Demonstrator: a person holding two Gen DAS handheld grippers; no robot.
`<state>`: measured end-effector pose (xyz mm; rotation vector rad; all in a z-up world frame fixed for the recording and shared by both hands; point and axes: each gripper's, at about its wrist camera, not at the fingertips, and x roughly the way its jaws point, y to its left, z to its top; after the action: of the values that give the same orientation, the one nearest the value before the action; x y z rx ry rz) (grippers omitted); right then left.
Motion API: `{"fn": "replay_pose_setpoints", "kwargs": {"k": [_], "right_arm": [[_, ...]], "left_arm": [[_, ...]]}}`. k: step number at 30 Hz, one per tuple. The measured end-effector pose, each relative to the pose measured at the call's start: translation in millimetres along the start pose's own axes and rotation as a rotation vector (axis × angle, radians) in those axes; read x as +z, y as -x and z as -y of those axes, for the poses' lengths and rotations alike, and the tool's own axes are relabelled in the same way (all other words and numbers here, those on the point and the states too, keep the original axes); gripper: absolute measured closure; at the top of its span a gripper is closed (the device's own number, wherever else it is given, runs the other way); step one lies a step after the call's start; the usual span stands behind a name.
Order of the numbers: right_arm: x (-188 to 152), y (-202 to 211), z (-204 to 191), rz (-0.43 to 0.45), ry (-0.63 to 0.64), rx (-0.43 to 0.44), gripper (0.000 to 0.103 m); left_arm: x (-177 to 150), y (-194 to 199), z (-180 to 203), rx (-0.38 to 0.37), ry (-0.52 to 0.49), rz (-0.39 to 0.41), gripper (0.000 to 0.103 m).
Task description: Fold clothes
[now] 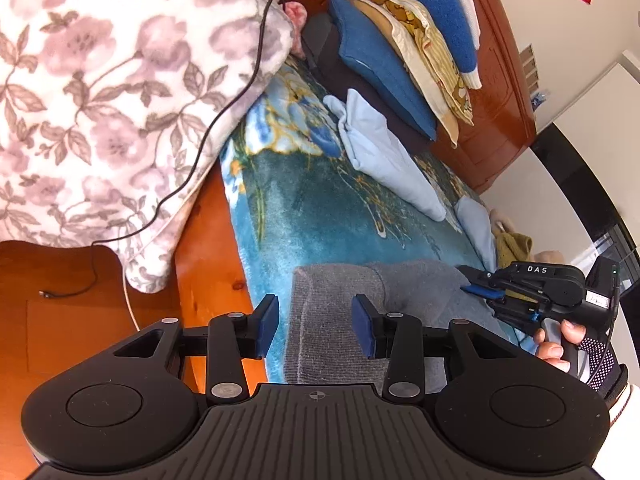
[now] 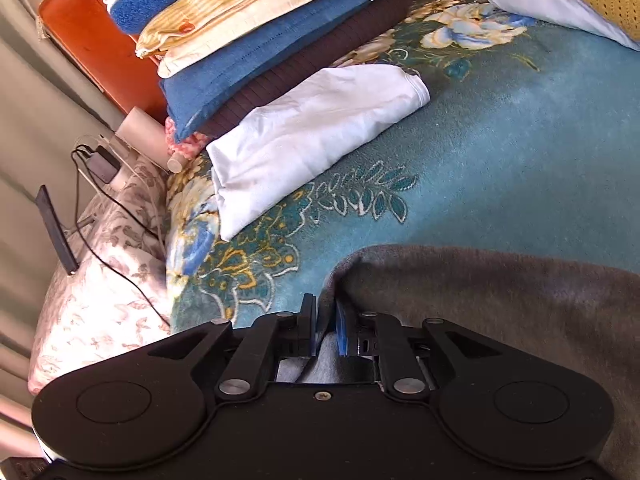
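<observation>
A: What was seen toward the left of the left wrist view?

B: A floral pillow [image 1: 100, 92] was seen at upper left, with a black cable [image 1: 224, 120] trailed over it. The teal bed blanket [image 1: 320, 216] was spread through the centre, and the grey garment [image 1: 332, 320] was laid at lower centre, near the bed's edge.

A: And how were the left tongs [image 1: 316, 330] set?

B: They were spread, with the garment's folded edge lying between the pads [image 1: 362, 330] but not pressed by them.

A: Further right?

B: The right tongs [image 1: 478, 280] were seen at right of centre, held by a hand [image 1: 560, 344], their tips laid at the garment's far side. In the right wrist view the right tongs [image 2: 326, 330] were parted only narrowly, with grey cloth [image 2: 500, 300] lodged in the gap; a firm pinch could not be confirmed.

A: How might the step be done well?

B: It was judged that the fold had been laid and was being let go. Both tongs would best be withdrawn straight back, so the layers are not dragged, and the edges should be checked for alignment. A folded white garment [image 2: 312, 132] and a stack of folded textiles [image 2: 256, 40] were left at upper centre.
</observation>
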<state>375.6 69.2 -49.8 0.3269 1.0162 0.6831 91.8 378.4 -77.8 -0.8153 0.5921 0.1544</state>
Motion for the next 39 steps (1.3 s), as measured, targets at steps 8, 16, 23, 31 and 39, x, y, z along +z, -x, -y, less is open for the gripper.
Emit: {"fn": "replay_pose_setpoints", "kwargs": {"k": [8,16,23,31,39], "right_arm": [[-54.1,124.6,-1.9,0.14,0.061,0.126,0.078],[-109.7,242.9,55.0,0.245,-0.065,-0.072,0.076],[-107.4,297.8,109.5,0.383,-0.117,-0.257,0.071],[-98.3,317.4,224.2,0.398,-0.247,-0.617,0.062],[-88.3,312.5,295.8,0.414,-0.46,-0.547,0.051]], "left_arm": [[-0.4,-21.4,0.0,0.006,0.035,-0.028,0.066],[16.3,-19.3,42.1,0.055,-0.038,0.075,0.099],[75.0,-18.8,67.5,0.165,-0.148,0.207,0.099],[74.6,-39.5,69.6,0.191,-0.181,0.147,0.099],[65.1,-58.1,69.3,0.175,-0.176,0.075,0.098]]}}
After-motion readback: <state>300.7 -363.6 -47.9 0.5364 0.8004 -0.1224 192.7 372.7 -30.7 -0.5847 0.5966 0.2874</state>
